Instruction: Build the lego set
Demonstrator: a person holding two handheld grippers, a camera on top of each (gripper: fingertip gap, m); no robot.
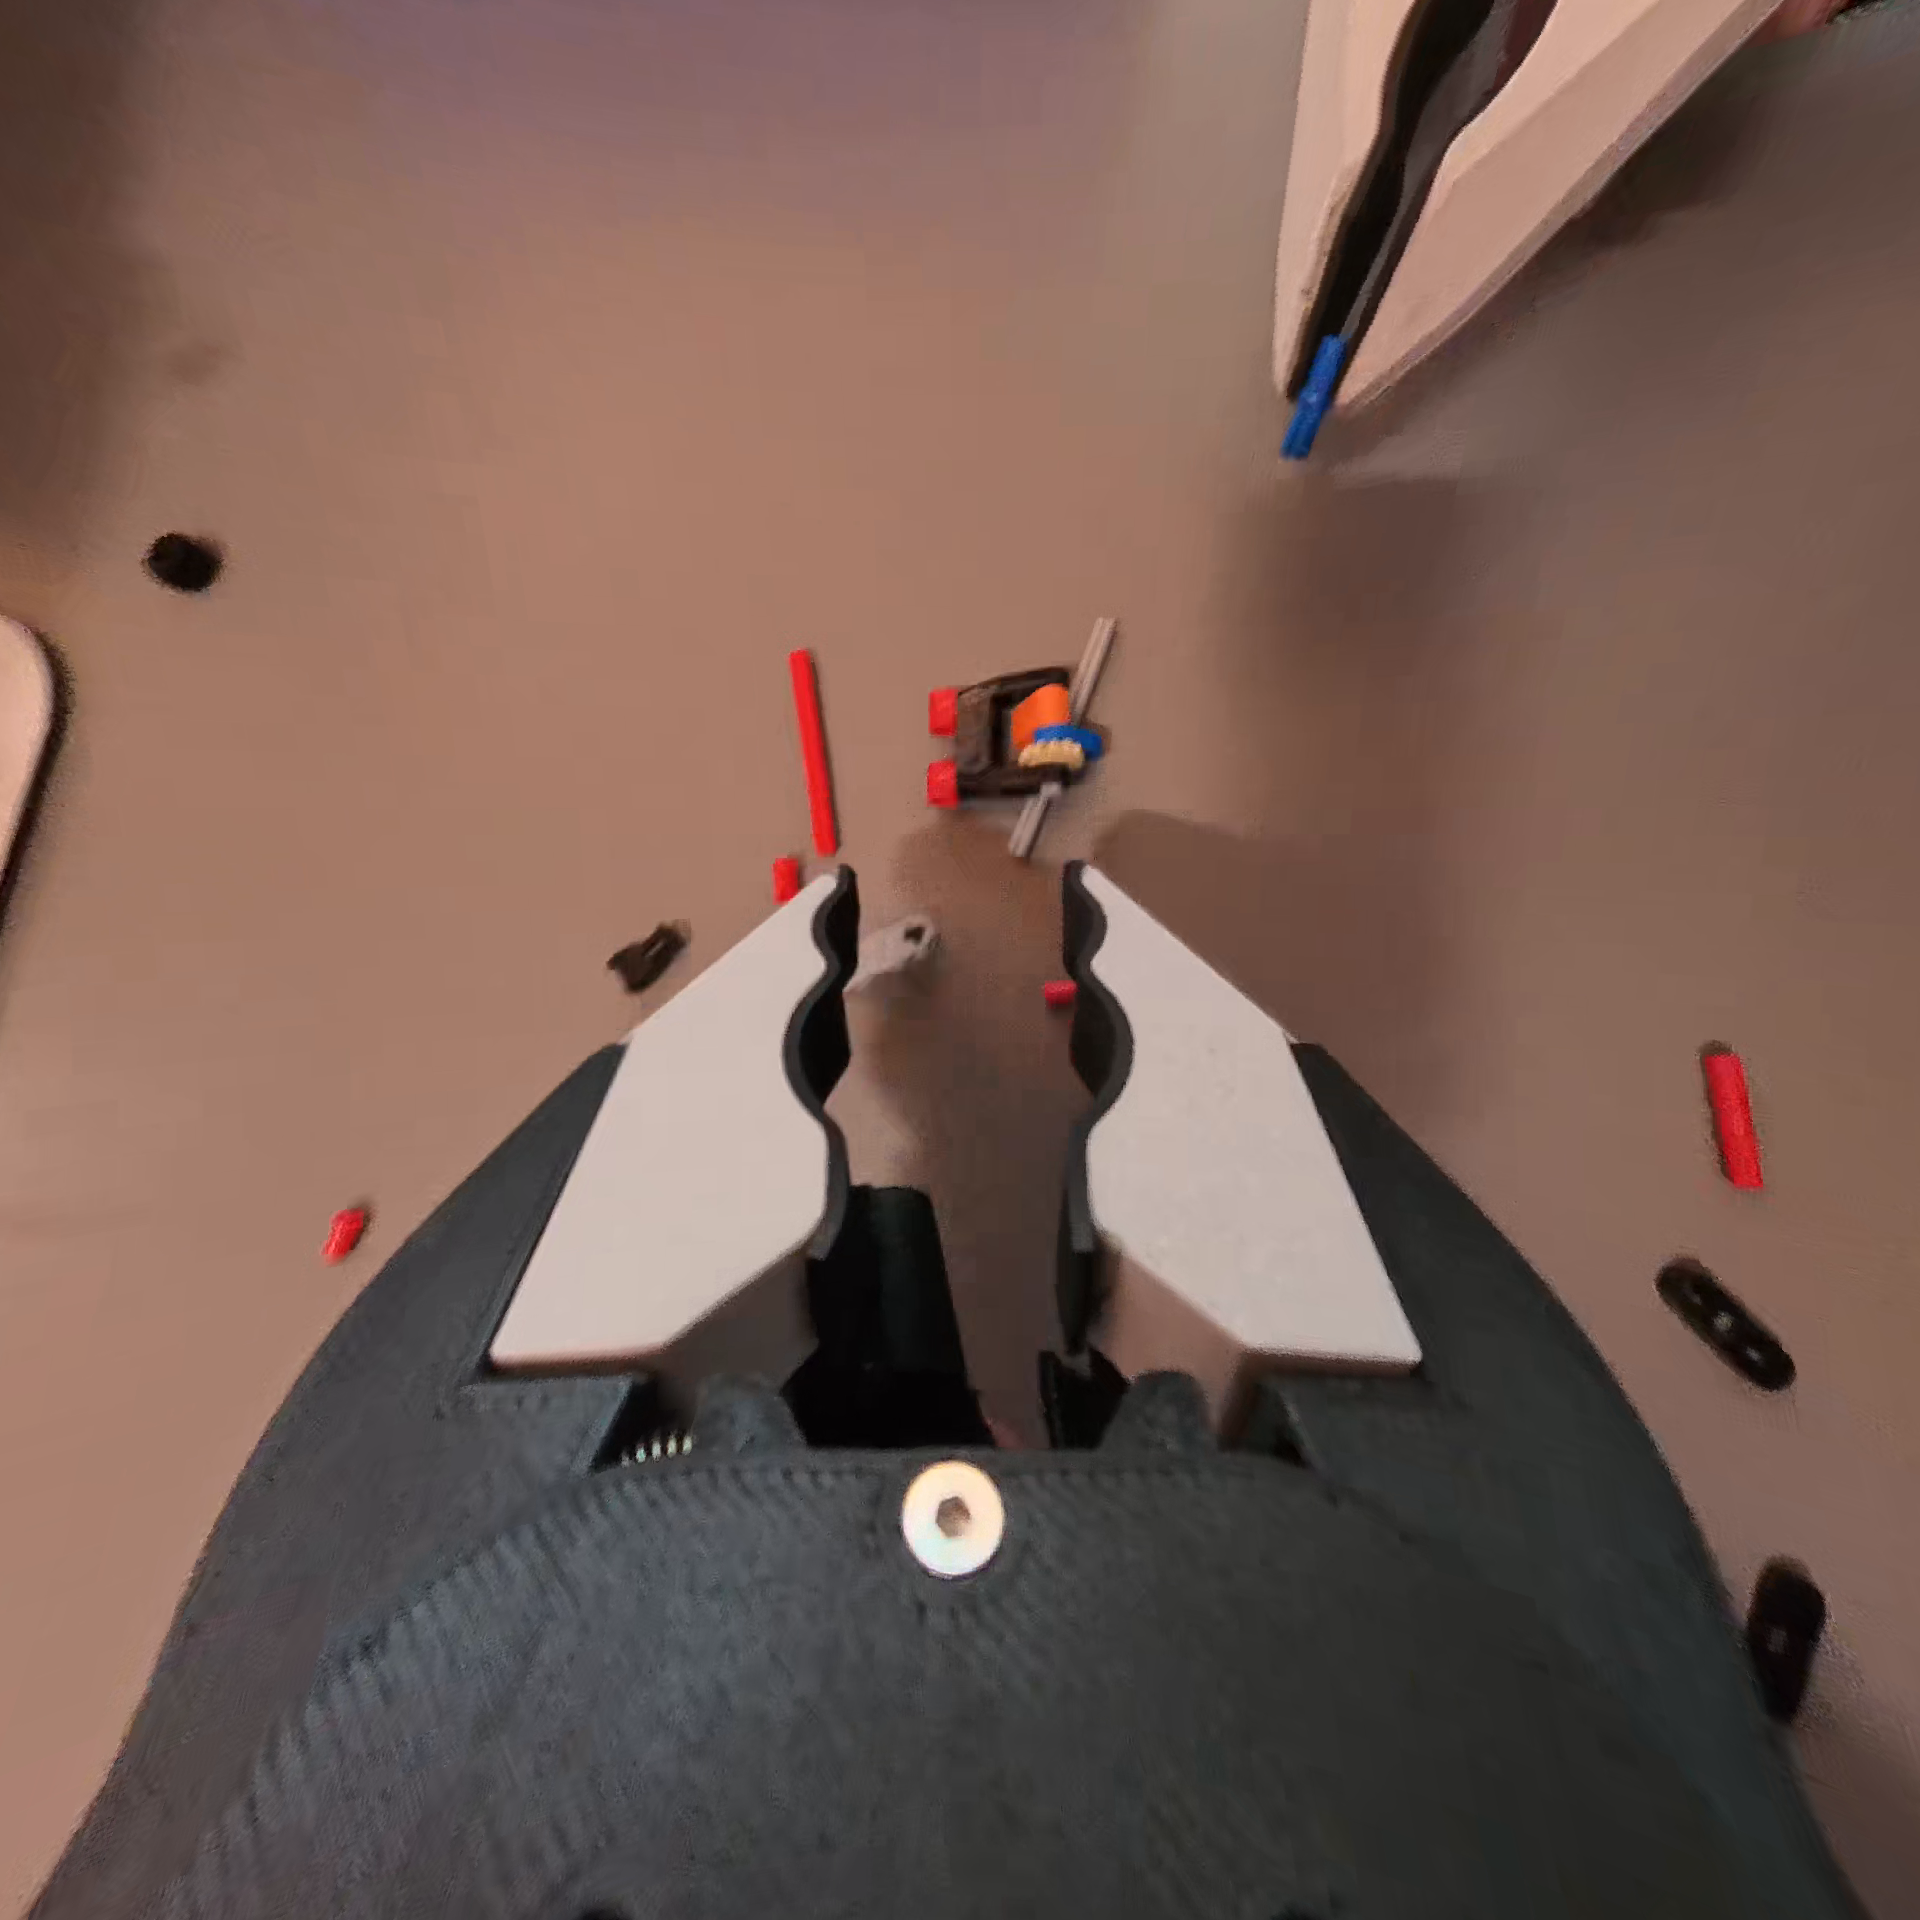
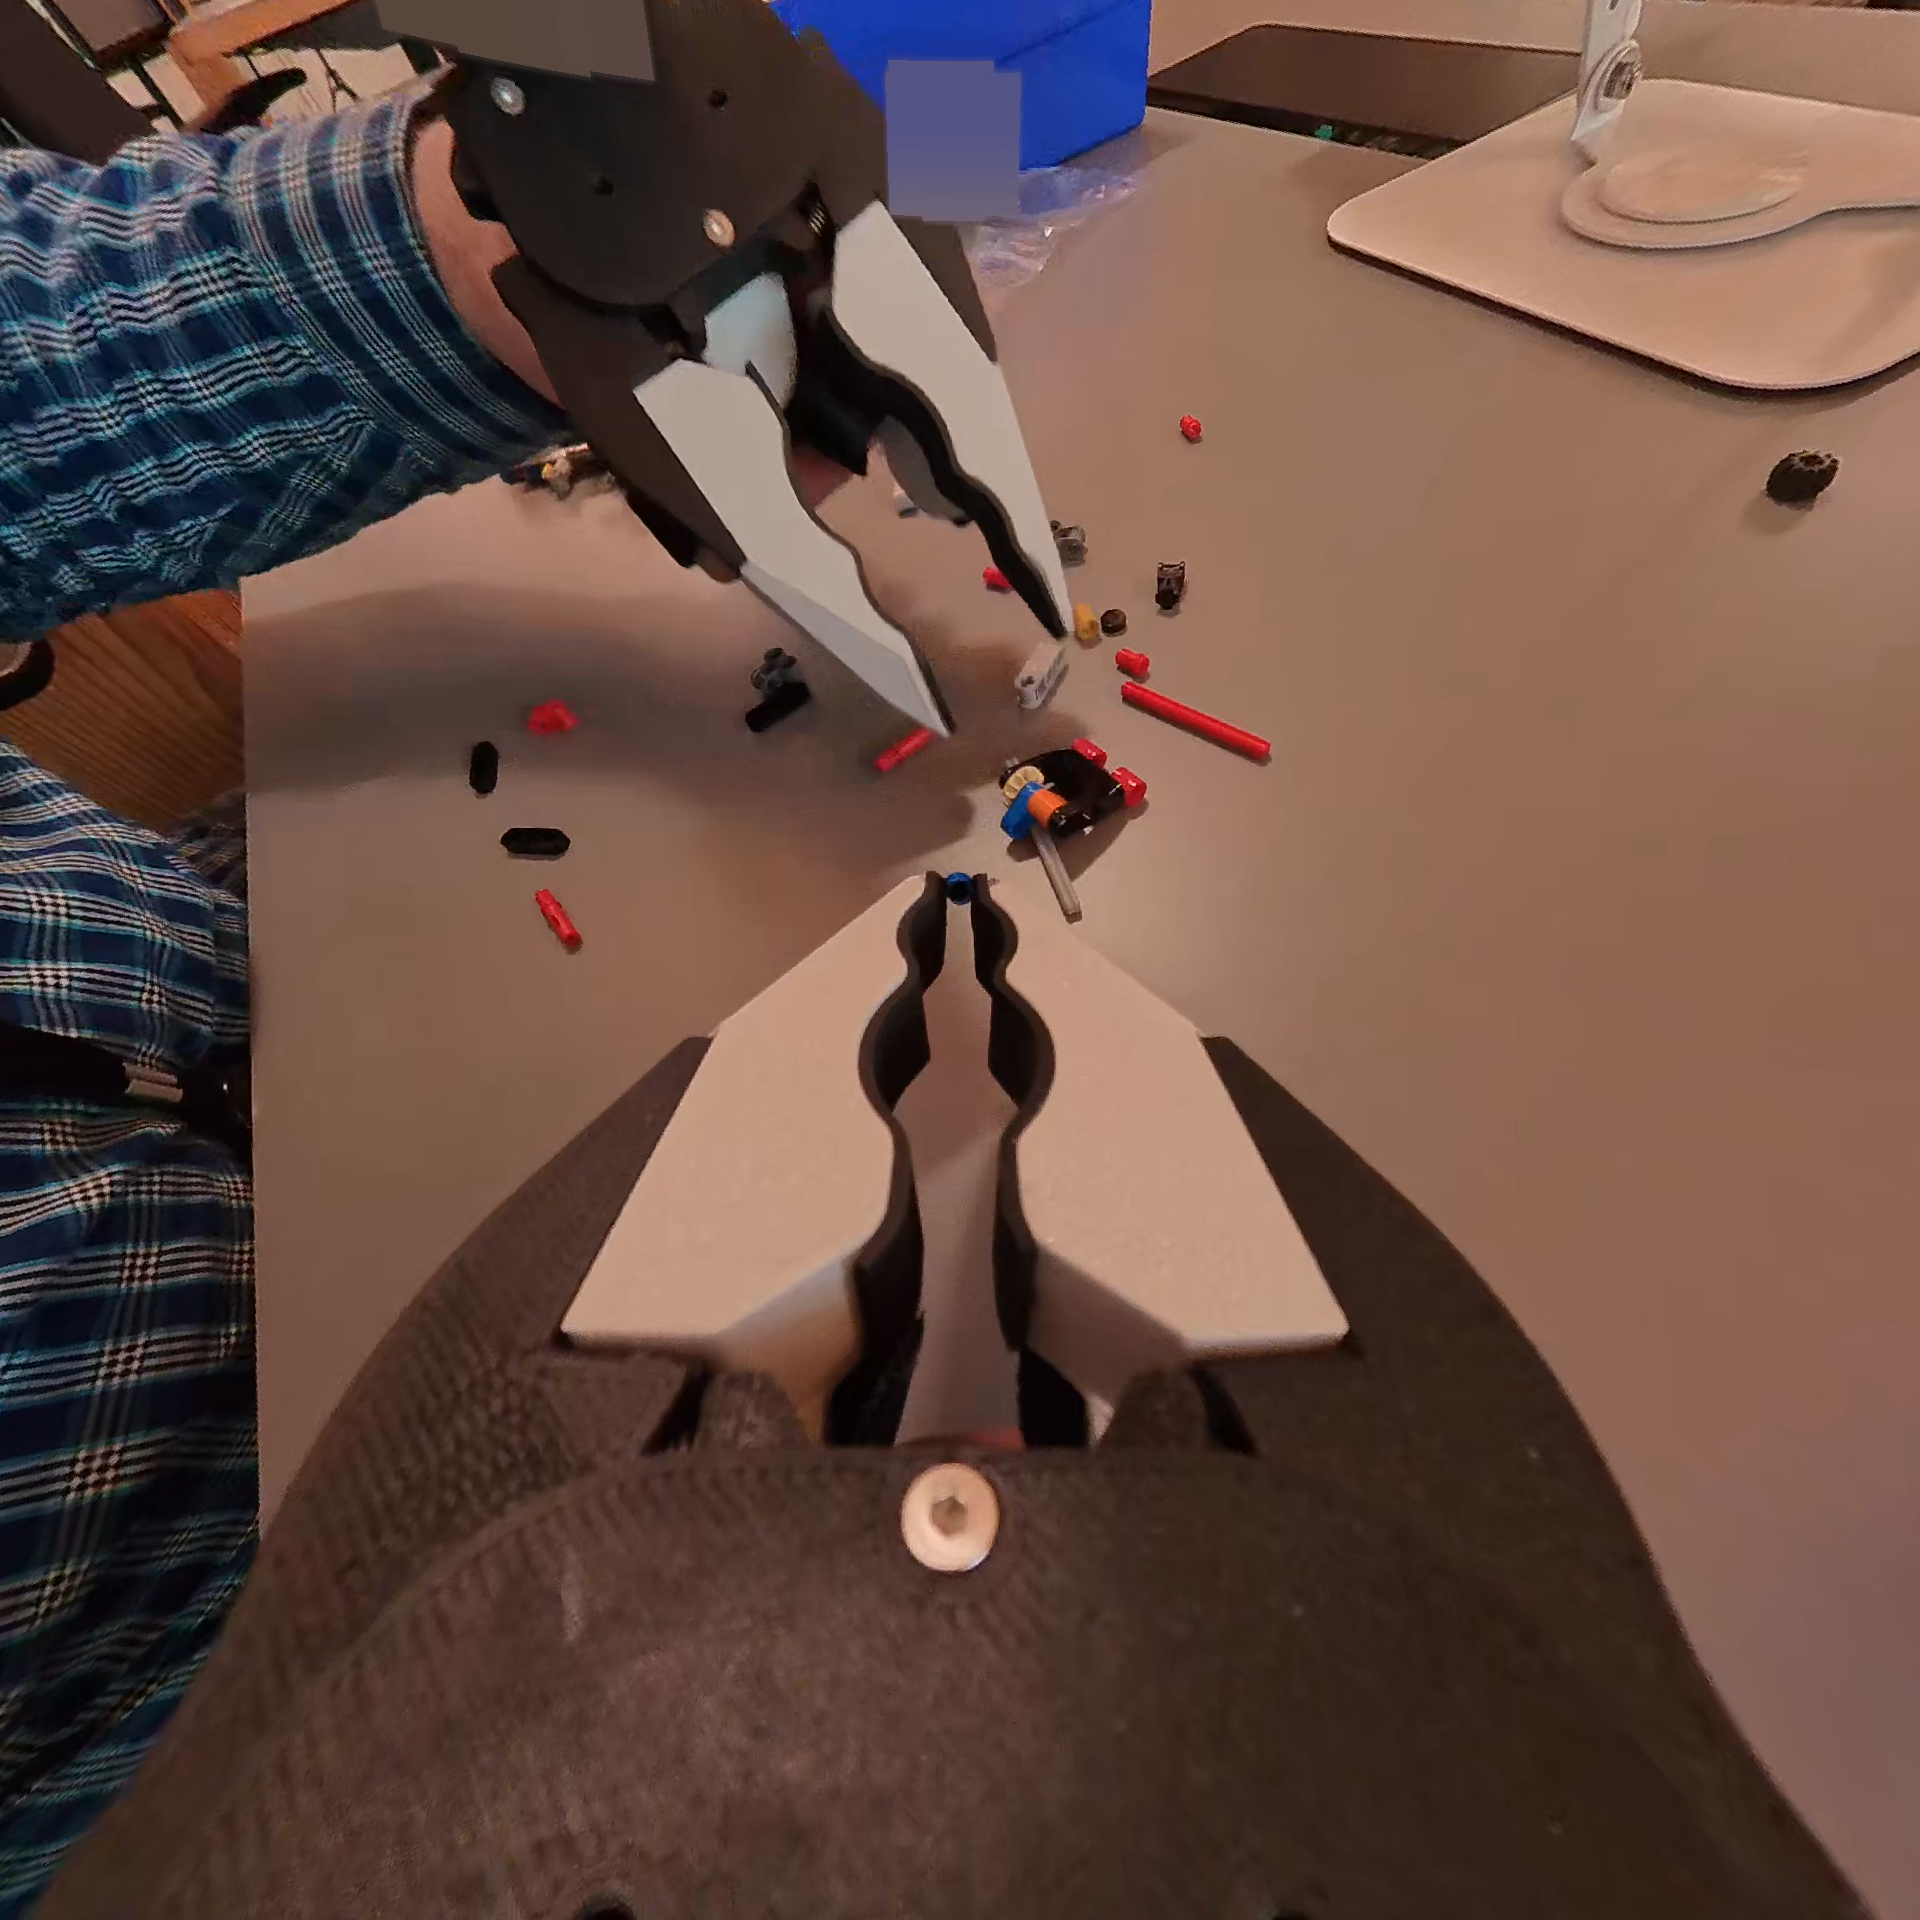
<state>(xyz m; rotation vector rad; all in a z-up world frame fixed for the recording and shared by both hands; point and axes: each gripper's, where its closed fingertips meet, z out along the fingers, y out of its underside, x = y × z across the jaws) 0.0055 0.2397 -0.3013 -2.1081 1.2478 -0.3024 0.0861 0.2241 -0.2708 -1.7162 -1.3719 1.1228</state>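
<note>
Blue pin (image 2: 957, 886) clamped in right gripper (image 2: 961, 883), frame centre; left gripper (image 1: 961, 883) spread, empty. Pin best aligned squarely with small assembly (image 2: 1070, 795) before pressing.

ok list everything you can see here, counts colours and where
assembly: one, black with red, orange and blue parts, mid table
long axle: one, red, right of assembly
blue pin: one, in right claw tips
loose bits: many, red and black, scattered left of the assembly
gear: one, black, far right
box: one, blue, table back
stand base: one, pale, back right
table: one, grey-brown
sleeve: plaid blue
left claw: open, empty
right claw: shut on blue pin
</note>
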